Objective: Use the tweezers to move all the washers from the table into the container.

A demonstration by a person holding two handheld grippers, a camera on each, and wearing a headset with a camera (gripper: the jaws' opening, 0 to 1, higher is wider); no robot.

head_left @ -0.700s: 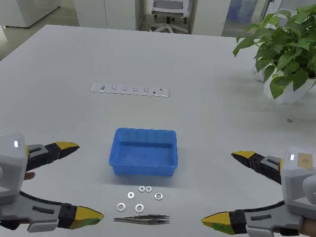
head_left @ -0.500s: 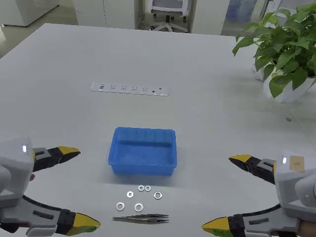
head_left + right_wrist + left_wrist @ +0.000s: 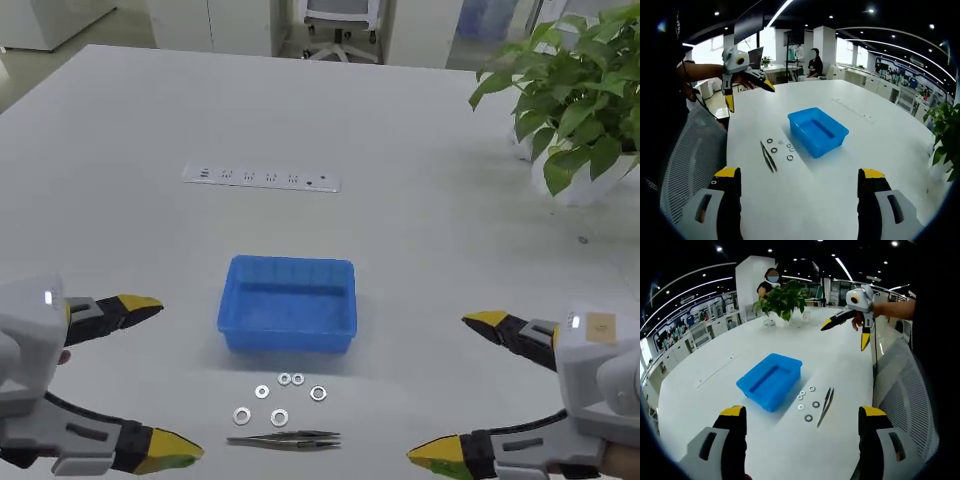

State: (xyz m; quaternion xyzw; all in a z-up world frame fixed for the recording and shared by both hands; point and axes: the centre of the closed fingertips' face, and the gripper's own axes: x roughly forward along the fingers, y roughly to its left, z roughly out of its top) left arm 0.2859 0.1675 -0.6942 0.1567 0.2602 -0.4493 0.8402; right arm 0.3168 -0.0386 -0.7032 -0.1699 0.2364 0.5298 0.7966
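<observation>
The washers (image 3: 279, 417) were found lying loose on the white bench (image 3: 420, 200). Six were counted in a small scatter just in front of the blue container (image 3: 288, 340), on the side nearer the person, and all six were outside it. Two of them were set close side by side nearest the container wall, and the other four were spread a little further out. The tweezers (image 3: 284, 438) were laid flat on the bench just beyond the washers on the person's side, lengthwise across the head view and apart from both tools.

The left tongs (image 3: 168, 376) were held at the lower left of the head view with the jaws spread wide and gripping nothing. The right tongs (image 3: 447, 388) were held at the lower right in the same way, jaws wide apart and gripping nothing. Washers, tweezers and container were placed between the two tools, and well apart from each.

A white power strip (image 3: 262, 180) was seen lying further back on the bench, beyond the container. A potted plant (image 3: 570, 95) was stood at the far right of the bench.
</observation>
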